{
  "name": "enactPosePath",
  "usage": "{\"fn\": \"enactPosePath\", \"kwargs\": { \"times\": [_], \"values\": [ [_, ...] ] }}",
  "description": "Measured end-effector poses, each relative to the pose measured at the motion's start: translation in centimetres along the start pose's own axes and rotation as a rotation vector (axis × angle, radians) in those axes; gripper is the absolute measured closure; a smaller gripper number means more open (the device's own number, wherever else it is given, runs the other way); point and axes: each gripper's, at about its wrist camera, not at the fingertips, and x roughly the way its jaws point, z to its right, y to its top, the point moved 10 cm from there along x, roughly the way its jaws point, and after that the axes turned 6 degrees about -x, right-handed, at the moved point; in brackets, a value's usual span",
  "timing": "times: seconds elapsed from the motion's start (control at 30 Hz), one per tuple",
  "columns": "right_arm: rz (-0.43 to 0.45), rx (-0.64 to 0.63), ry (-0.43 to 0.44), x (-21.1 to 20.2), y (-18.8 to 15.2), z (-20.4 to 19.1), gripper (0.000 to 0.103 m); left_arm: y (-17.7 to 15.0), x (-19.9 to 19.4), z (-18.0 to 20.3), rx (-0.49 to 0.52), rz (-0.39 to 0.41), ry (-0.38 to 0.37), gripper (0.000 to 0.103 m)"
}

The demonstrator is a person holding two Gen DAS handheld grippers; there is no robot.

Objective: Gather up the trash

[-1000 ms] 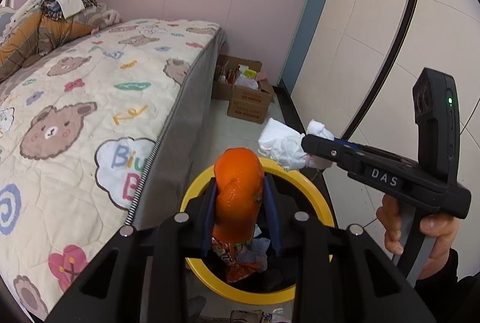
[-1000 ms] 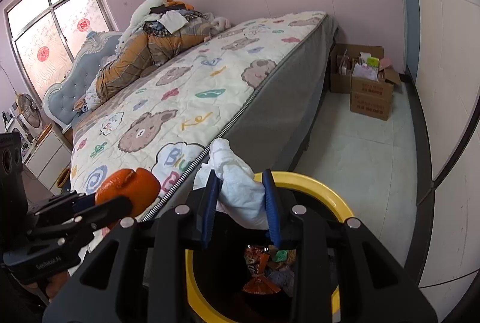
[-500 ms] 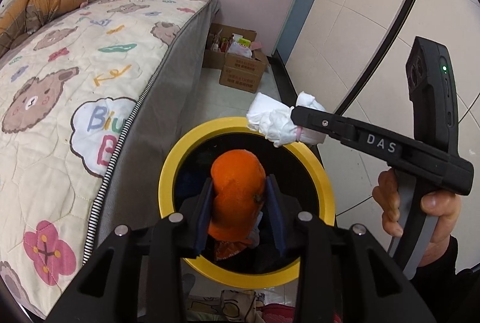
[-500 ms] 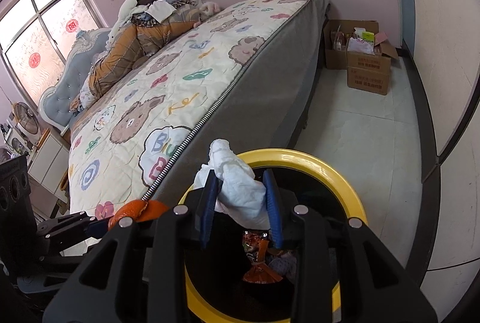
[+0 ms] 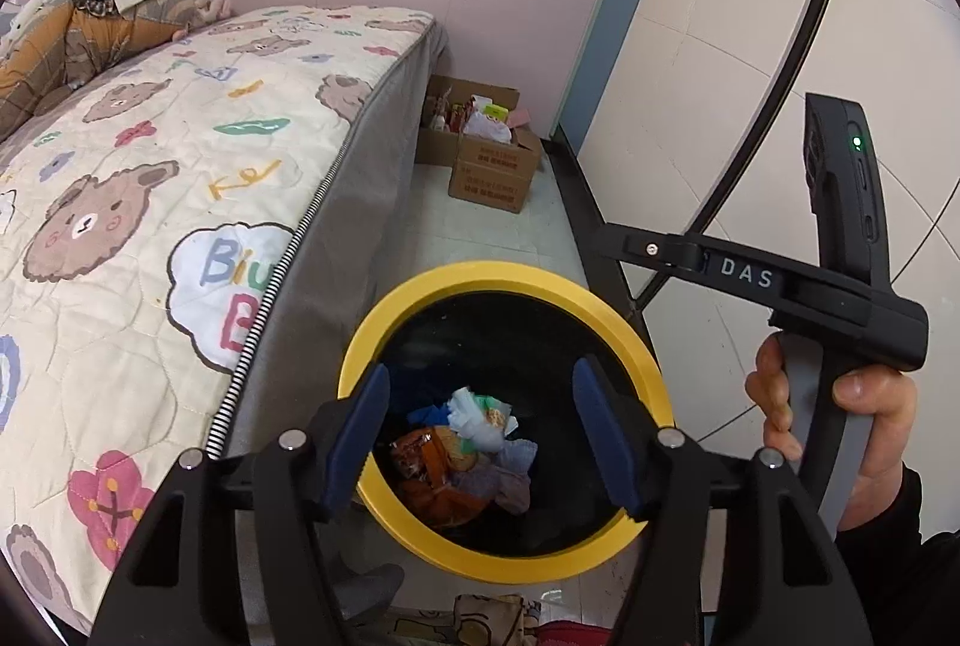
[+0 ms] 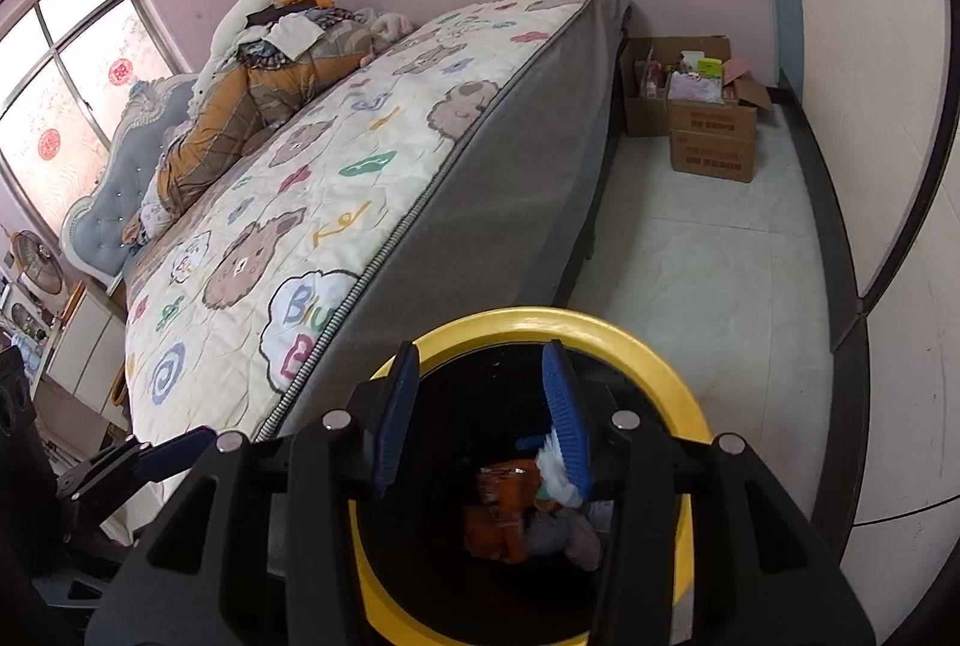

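Orange and white trash [image 5: 462,457] inside yellow-rimmed bin [image 5: 420,289].

The floor [image 6: 708,256] is pale tile; a yellow-rimmed bin [image 5: 420,298] stands on it, near, just beside the bed [image 5: 180,178]. Two cardboard boxes [image 6: 711,139] sit on it at the far wall. On the bed's bear quilt, far left, lies a heap of clothes [image 5: 90,22].

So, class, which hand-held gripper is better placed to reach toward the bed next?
Left. The left hand-held gripper, jaws just opening with nothing between them, hangs over the bin on the side nearest the bed.
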Motion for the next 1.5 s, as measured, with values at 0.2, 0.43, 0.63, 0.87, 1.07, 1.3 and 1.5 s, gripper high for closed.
{"fn": "enactPosePath", "kwargs": {
  "times": [0.2, 0.43, 0.63, 0.87, 1.07, 1.3, 1.5],
  "values": [
    [0.013, 0.0, -0.004, -0.2, 0.7, -0.1, 0.062, 0.8, -0.9, -1.5, -0.038, 0.026, 0.016, 0.042],
    [0.004, -0.059, 0.011, 0.8, 1.5, -2.8, 0.062, 1.2, -2.0, -4.5, -0.085, 0.055, 0.061, 0.042],
    [-0.017, -0.125, 0.032, 2.3, 2.2, -6.4, 0.062, 1.5, -3.4, -7.6, -0.139, 0.084, 0.098, 0.042],
    [-0.03, -0.202, 0.07, 4.1, 3.2, -11.2, 0.062, 1.7, -5.7, -12.3, -0.205, 0.132, 0.163, 0.042],
    [-0.054, -0.271, 0.119, 6.3, 3.2, -16.3, 0.062, 1.7, -8.1, -16.5, -0.262, 0.177, 0.228, 0.042],
    [-0.081, -0.348, 0.196, 8.8, 2.6, -22.8, 0.062, 1.6, -10.7, -20.4, -0.293, 0.227, 0.315, 0.042],
    [-0.103, -0.404, 0.246, 10.6, 1.8, -27.5, 0.062, 1.0, -12.5, -23.5, -0.343, 0.25, 0.362, 0.042]
  ]
}}
